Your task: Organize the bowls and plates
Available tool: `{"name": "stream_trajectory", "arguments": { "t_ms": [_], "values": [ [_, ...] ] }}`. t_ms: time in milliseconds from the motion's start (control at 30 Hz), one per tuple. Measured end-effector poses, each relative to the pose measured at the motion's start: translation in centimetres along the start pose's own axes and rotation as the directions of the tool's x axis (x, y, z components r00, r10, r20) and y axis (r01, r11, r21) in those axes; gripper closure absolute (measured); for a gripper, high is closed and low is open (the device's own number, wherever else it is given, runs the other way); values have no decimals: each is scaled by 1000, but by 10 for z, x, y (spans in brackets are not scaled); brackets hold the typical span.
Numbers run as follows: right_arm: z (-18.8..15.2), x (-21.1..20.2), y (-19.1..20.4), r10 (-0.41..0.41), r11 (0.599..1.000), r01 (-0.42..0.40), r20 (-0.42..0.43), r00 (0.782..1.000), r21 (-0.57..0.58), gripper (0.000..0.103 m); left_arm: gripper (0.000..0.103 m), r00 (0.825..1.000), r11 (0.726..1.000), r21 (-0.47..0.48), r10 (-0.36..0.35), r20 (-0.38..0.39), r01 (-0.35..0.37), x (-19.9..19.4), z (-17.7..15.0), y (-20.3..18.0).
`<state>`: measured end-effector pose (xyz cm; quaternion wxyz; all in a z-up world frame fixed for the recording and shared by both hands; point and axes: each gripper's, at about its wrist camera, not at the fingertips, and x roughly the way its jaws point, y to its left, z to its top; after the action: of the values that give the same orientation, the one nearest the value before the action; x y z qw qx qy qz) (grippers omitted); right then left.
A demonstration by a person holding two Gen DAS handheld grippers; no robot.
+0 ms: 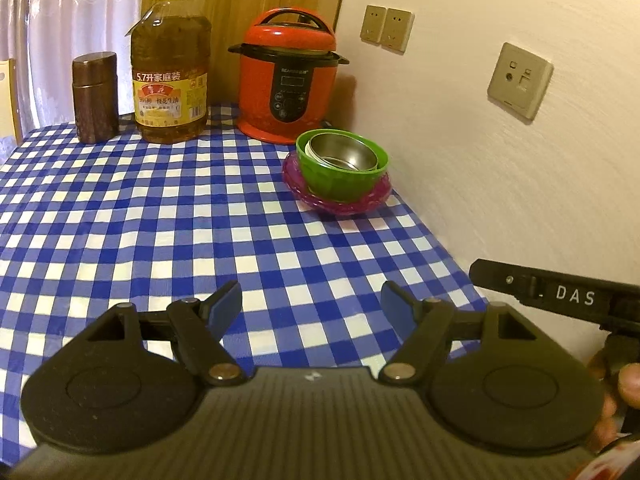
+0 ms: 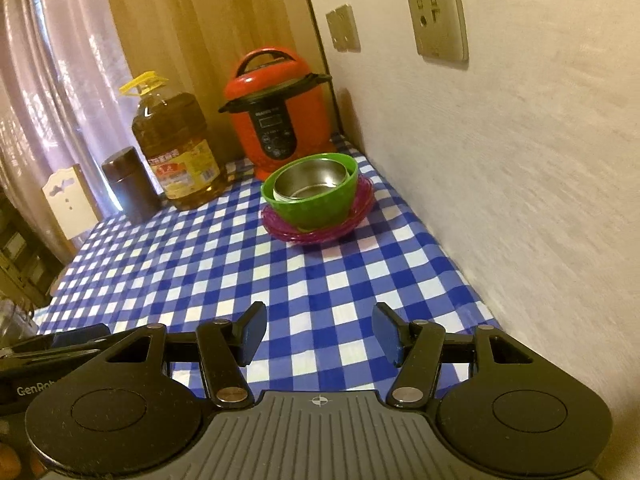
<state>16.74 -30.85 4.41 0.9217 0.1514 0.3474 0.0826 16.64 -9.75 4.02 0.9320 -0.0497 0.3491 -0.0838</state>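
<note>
**Mia:** What is the biggest thing here?

**Ben:** The table (image 1: 140, 220). It has a blue and white checked cloth and it lies under both sets of fingers. A pale wall (image 1: 500, 160) runs along its right side, with sockets (image 1: 520, 80) on it.

**Mia:** And next?

**Ben:** Far ahead of the fingers, at the back of the table, stands a red cooker (image 1: 289, 76) with a black handle. Left of it is a big oil bottle (image 1: 171, 68) with a yellow cap. Left of that is a brown jar (image 1: 95, 98).

**Mia:** Where are the bowls?

**Ben:** They are stacked ahead of the fingers and a bit to the right, close to the wall, just in front of the cooker. A pink plate (image 1: 340, 200) sits on the cloth. A green bowl (image 1: 344, 178) sits on the plate. A shiny metal bowl (image 1: 340, 152) sits inside the green one. From the right camera you see the same pile: pink plate (image 2: 316, 228), green bowl (image 2: 312, 204), metal bowl (image 2: 310, 180).

**Mia:** Are the fingers holding anything?

**Ben:** No. The left gripper (image 1: 312, 312) has its blue pads apart, with only cloth showing between them. The right gripper (image 2: 318, 334) is the same, pads apart and nothing in them. Both are well away from the pile.

**Mia:** Do the grippers see each other?

**Ben:** Yes. The right gripper (image 1: 560, 296) shows at the right edge of the left camera, with a hand (image 1: 624, 392) below it.
</note>
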Motion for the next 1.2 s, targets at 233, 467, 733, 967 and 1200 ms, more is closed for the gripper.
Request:
{"name": "stream_trajectory", "arguments": {
  "t_ms": [233,467,733,967,1200],
  "values": [
    [-11,-24,11,-20,998,22,20,1000,-56,44,29,1000,1000,-2,20,1,-20,-17,-9,-8],
    [-28,-39,13,-35,996,35,-4,999,-81,44,29,999,999,-29,26,-23,-26,-27,-23,-10],
    [-38,-52,17,-42,991,41,-7,999,-127,44,26,999,999,-2,47,-21,-47,-37,-33,-19],
    [-41,-56,19,-51,988,50,-6,999,-148,44,26,999,999,9,48,-21,-48,-42,-36,-22],
    [-41,-61,19,-56,986,56,3,998,-158,44,26,998,999,11,53,-16,-52,-49,-38,-21]
  ]
}}
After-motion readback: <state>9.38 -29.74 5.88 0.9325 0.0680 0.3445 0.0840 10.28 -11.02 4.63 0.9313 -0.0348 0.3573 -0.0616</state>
